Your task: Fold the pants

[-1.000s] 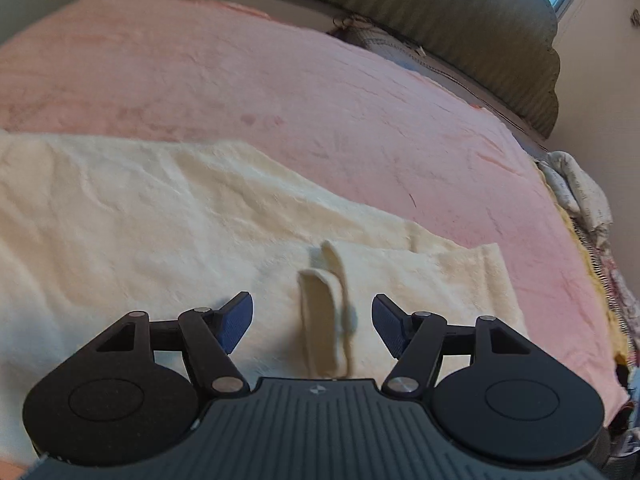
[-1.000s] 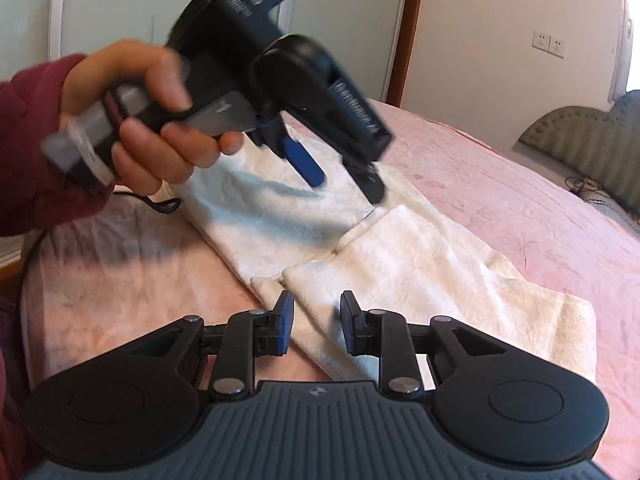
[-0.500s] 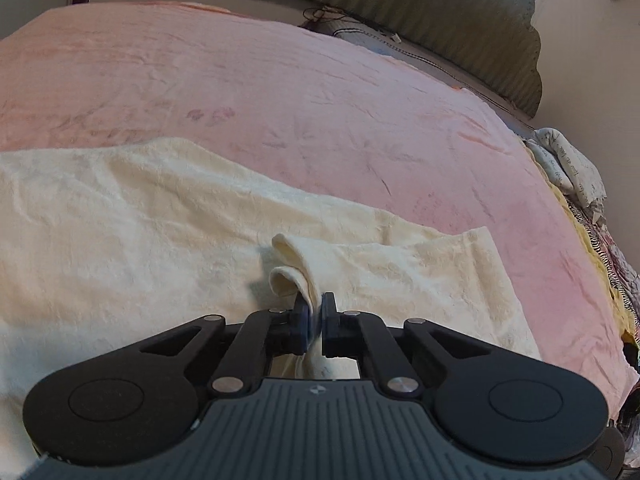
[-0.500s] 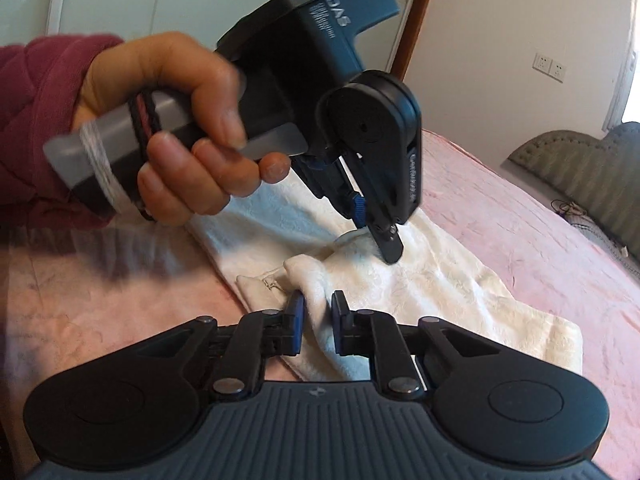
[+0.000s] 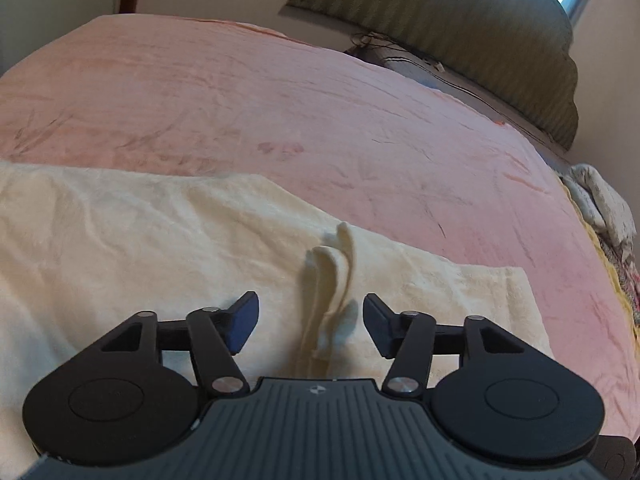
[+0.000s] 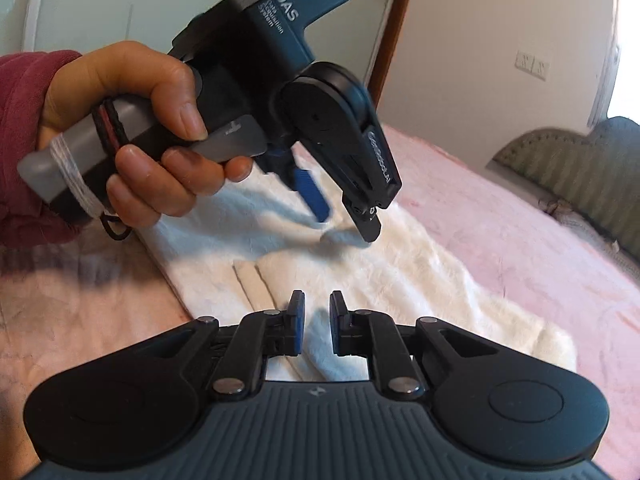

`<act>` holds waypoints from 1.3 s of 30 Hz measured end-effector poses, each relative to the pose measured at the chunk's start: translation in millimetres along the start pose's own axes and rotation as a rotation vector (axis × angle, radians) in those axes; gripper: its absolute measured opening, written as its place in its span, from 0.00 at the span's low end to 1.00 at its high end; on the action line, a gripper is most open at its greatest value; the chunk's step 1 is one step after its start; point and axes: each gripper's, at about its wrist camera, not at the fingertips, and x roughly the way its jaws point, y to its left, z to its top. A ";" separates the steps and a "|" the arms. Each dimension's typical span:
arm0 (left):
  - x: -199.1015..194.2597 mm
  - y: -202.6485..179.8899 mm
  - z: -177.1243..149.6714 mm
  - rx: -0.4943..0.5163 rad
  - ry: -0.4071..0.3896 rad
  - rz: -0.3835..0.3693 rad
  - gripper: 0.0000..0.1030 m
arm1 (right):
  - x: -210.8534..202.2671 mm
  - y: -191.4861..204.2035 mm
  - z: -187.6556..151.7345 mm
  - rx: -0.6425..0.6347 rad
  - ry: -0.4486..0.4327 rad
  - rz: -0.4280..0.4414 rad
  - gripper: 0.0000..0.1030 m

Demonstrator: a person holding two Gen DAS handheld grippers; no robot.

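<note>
One pair of pants (image 5: 132,248), cream and fleecy, lies spread on the pink bed (image 5: 320,120), and it is the only garment in play. In the left wrist view, nearest the camera, the left gripper (image 5: 310,322) has its jaws wide apart, and a small upright pinch of the cloth (image 5: 330,280) stands in the gap between them, touching neither blue pad. Beyond the jaws the fabric runs off flat to the left and ends in a straight hem edge to the right, with bare bed past that.

In the right wrist view, the right gripper (image 6: 316,322) has its jaws partly apart, holding nothing, hovering over a doubled edge of the pants (image 6: 400,280). Farther out from those jaws, one hand (image 6: 132,128) holds the left gripper above the cloth, its jaws spread.

The fabric looks light, soft and limp: it holds a ridge where it is bunched but would likely sag and drape when lifted, and the pile should give the pads decent grip. Judging from this, the best holds are at edges or corners, through all layers at once, one gripper at each end of a fold line, so that the span stays taut.

Farthest off, one padded headboard (image 5: 460,28) closes the bed, with a heap of bedding (image 5: 600,200) beside it on the right.
</note>
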 end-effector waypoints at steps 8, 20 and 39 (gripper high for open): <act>-20.3 18.2 -19.0 -0.038 0.072 -0.038 0.60 | 20.5 0.2 2.1 0.070 0.068 0.077 0.13; -23.3 31.5 -33.3 -0.204 0.148 -0.169 0.60 | 26.8 47.0 10.2 -0.113 0.063 -0.062 0.36; -39.8 28.9 -37.5 -0.296 0.157 -0.269 0.62 | 4.4 32.2 11.9 0.041 0.028 0.002 0.22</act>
